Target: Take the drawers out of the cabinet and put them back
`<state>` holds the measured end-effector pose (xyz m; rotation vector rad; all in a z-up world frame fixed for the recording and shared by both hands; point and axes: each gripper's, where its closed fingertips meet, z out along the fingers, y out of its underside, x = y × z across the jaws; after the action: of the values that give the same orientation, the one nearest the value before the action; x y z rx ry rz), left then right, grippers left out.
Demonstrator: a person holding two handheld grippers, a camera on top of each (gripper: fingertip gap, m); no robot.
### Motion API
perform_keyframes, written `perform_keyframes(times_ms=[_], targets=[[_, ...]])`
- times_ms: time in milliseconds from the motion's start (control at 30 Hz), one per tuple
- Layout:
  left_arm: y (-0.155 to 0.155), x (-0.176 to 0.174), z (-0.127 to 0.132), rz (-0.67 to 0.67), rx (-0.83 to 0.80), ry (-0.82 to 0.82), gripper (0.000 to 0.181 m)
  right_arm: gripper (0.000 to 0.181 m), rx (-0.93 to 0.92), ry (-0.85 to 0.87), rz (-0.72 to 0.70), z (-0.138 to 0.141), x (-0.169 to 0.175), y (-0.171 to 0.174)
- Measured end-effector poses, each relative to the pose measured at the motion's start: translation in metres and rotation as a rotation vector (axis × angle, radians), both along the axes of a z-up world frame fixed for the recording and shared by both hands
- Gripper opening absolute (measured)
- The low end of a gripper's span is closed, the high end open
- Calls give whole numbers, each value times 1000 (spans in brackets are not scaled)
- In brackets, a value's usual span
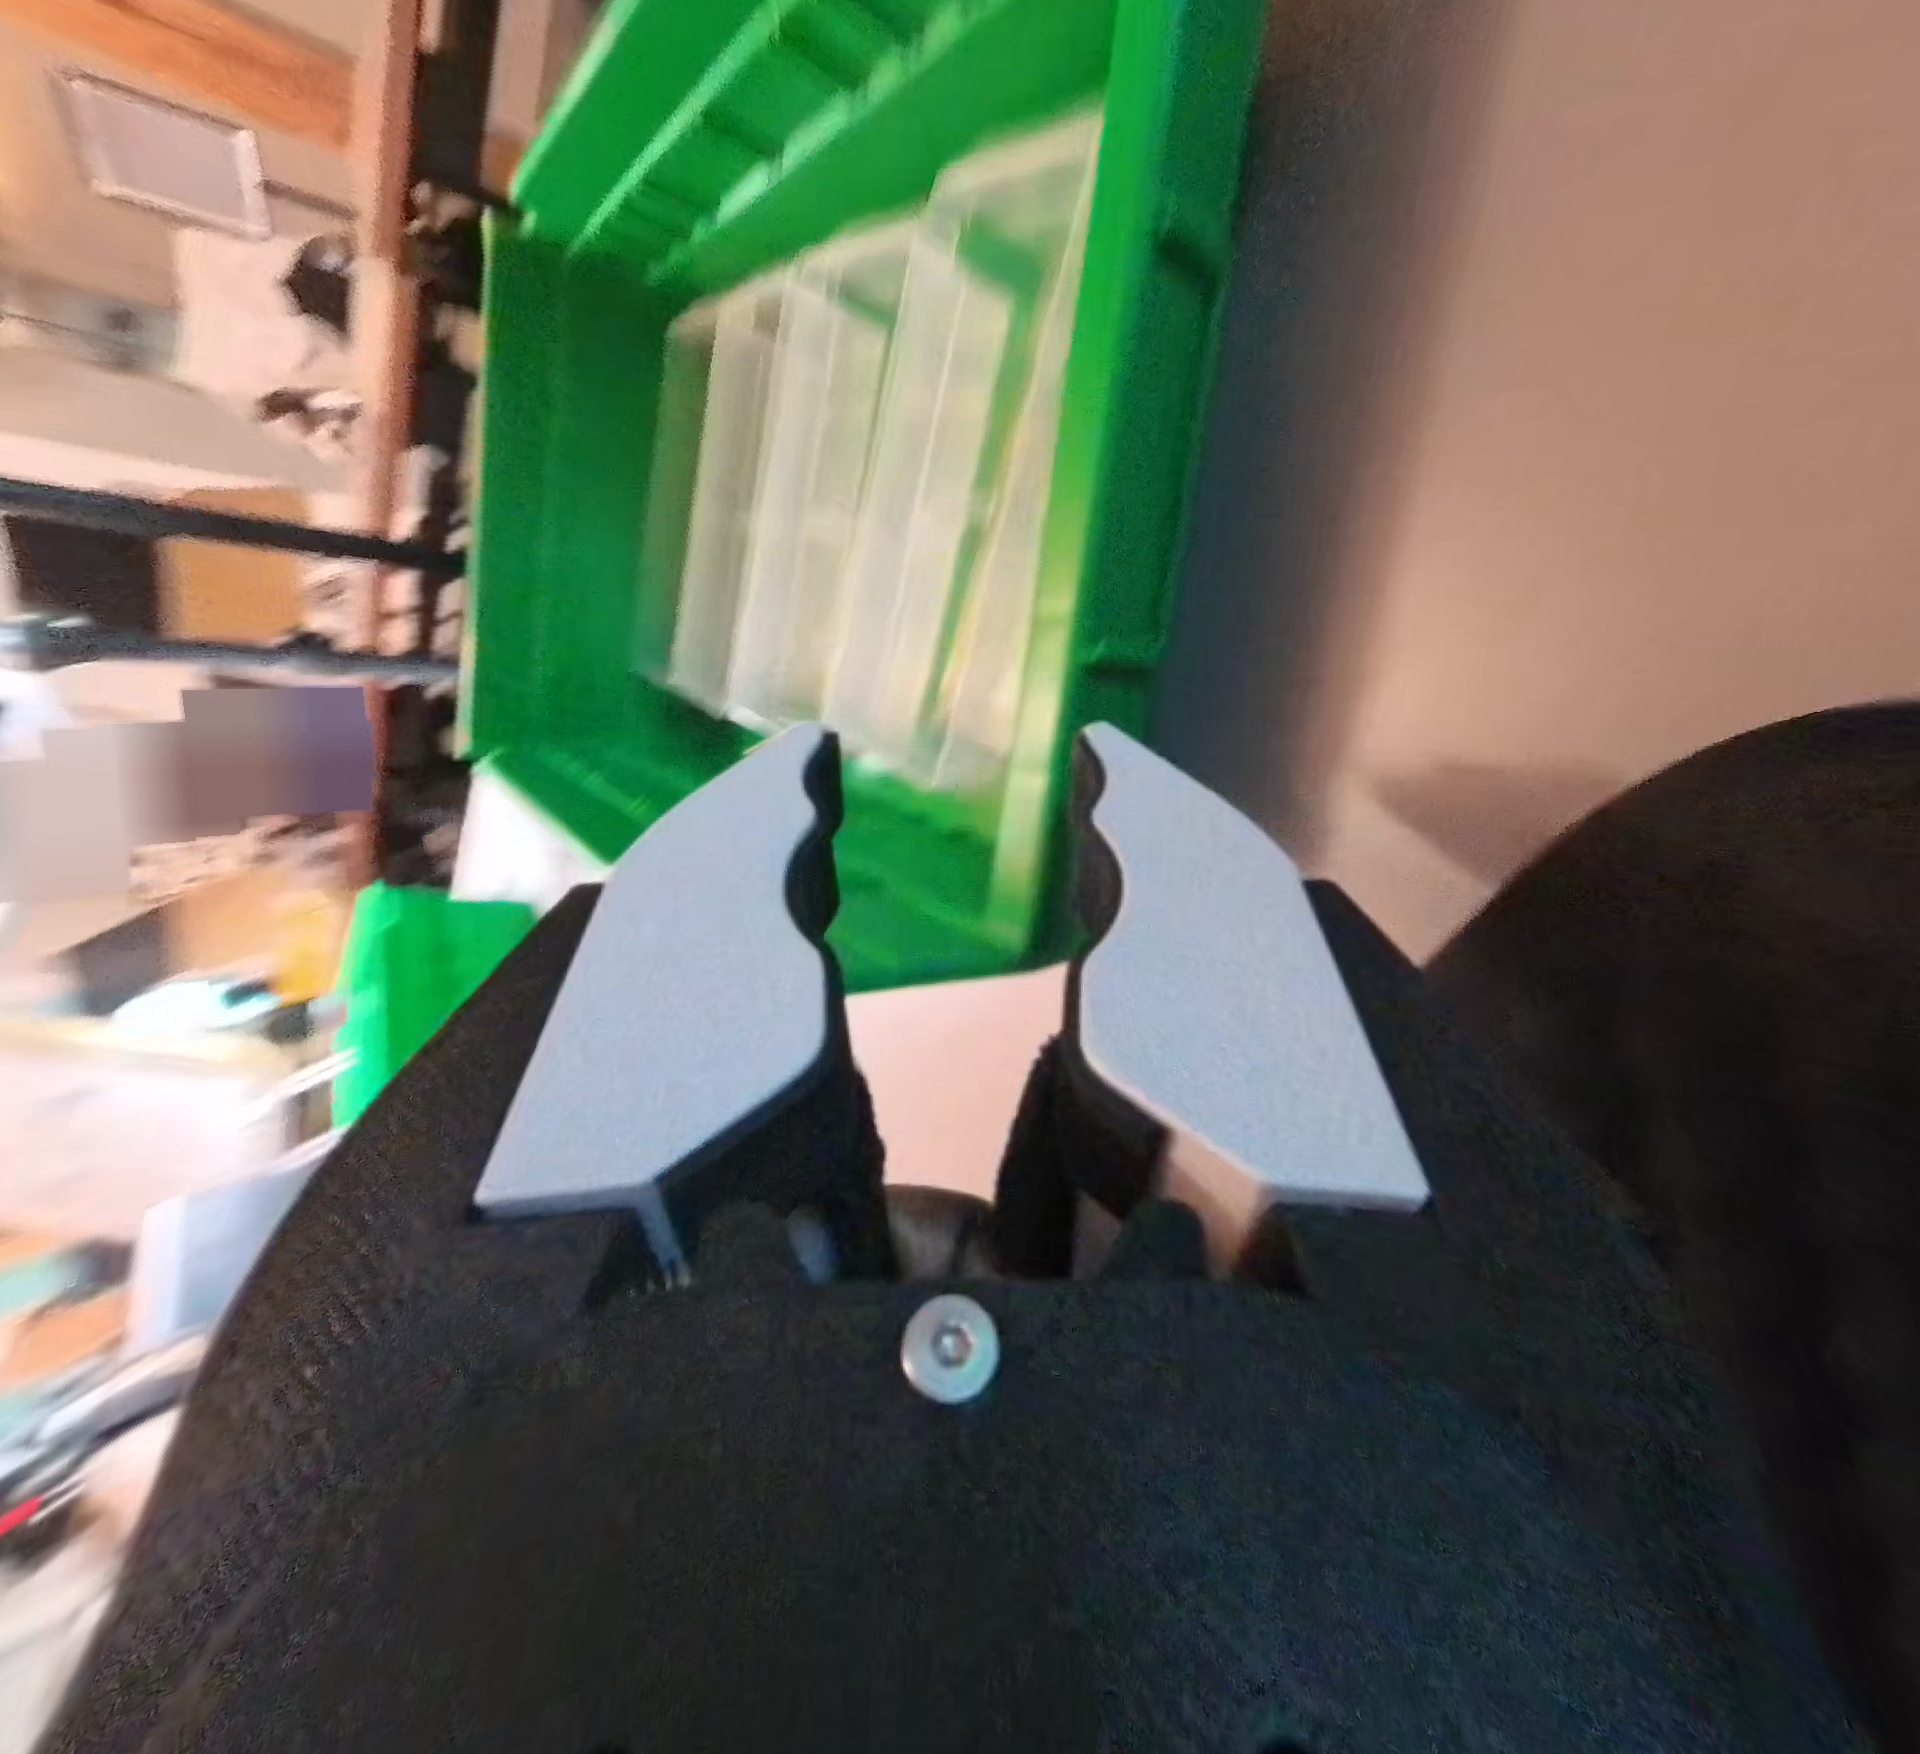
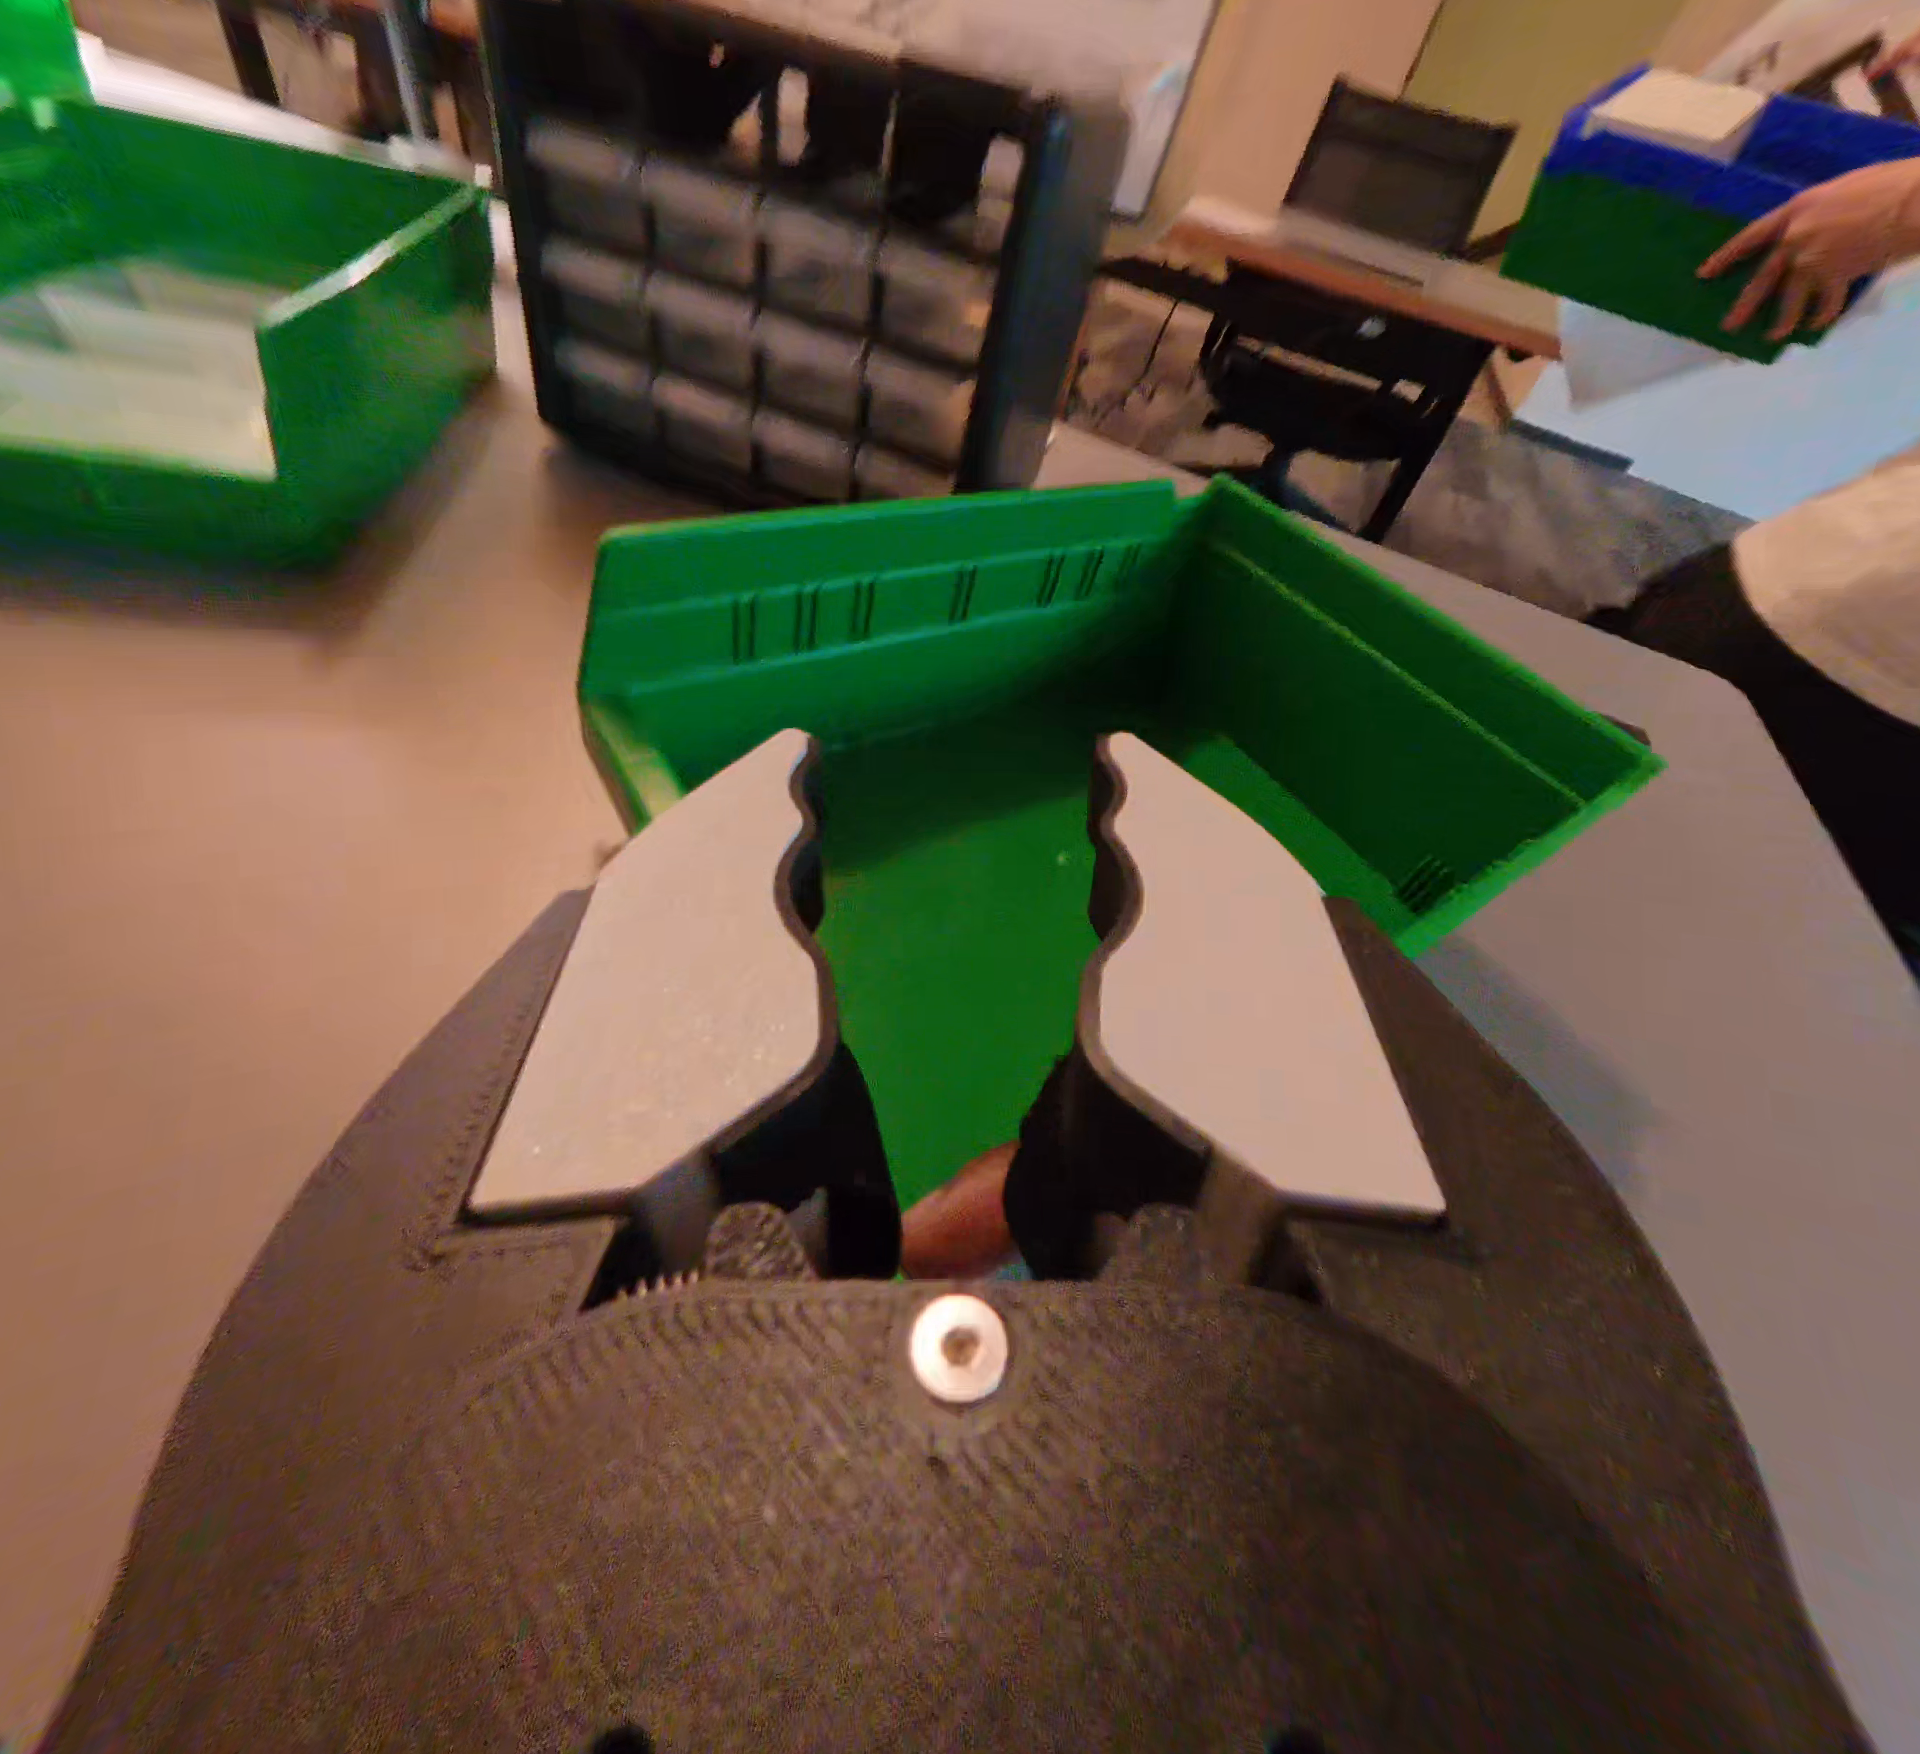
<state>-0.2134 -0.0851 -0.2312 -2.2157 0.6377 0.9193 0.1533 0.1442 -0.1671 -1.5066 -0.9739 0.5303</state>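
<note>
Green bin (image 2: 1195,717) sits between right claw (image 2: 951,769) and cabinet (image 2: 769,281).

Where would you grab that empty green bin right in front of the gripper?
Probably by the empty green bin's far upright wall, from above: it is thin, straight and free, so the open right hand-held gripper could straddle its top edge.

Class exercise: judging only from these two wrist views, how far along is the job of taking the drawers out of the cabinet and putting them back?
Done: the cabinet's top row looks empty, and clear drawers lie in a green bin.
In hand: nothing. The left gripper and right gripper both have their jaws apart and empty; the right one hovers over an empty green bin.
Left: lower rows still look filled, and the removed drawers must go back.
</note>
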Motion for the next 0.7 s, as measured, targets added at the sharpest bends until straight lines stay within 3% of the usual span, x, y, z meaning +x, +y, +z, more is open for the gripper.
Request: perform_keyframes(times_ms=[100,233,367,533,700], targets=[[12,31,7,-98,49,-141,52,50,76,-132,3,4,-11,-13],[31,42,-11,-110,-32,-103,52,50,51,-350,82,-16,-32,-40],[41,34,-35,-42,-92,-122,45,52,-6,-553,51,-55,-38,-33],[35,4,-47,37,-115,-37,37,73,-106,-730,-43,-91,-26,-13],[16,-13,-52,64,-140,-78,34,63,-134,-821,-37,-105,-14,-8]])
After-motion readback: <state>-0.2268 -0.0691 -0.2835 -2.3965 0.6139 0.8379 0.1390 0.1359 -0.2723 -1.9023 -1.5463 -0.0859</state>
